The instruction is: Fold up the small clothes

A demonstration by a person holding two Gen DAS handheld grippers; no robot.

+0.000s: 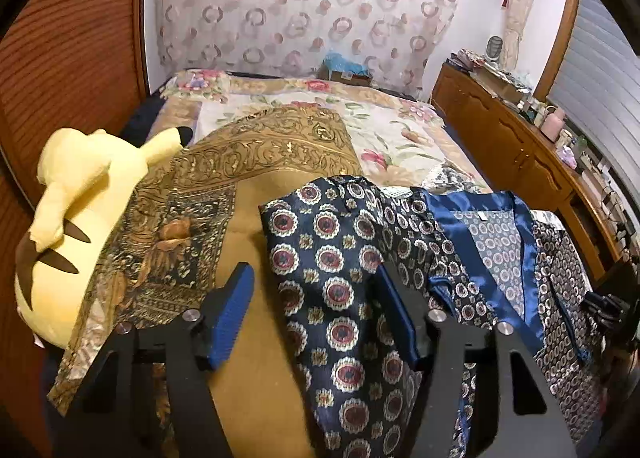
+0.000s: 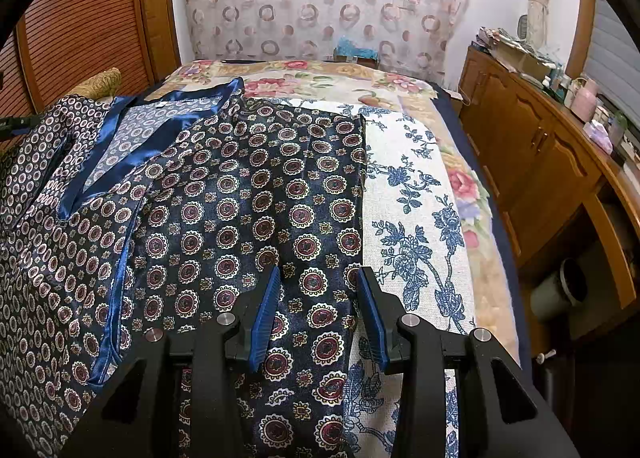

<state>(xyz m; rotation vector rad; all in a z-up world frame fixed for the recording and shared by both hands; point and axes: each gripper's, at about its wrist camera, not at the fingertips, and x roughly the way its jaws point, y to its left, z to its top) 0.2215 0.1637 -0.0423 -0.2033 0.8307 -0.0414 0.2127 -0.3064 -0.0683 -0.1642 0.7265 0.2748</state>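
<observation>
The satin medallion-print garment [image 2: 256, 194] on the bed [image 2: 416, 194] is judged light, limp and slippery; its hem edge is best pinched. Both the left tongs [image 1: 316, 310] and right tongs [image 2: 318, 310] are held open, fabric between them unpressed.

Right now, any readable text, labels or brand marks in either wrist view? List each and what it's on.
None readable.
White neck tag inside the blue satin-trimmed top: too small to read.
Label on the cardboard box at the bed's far end: blurred.
Dresser clutter: nothing legible.
</observation>
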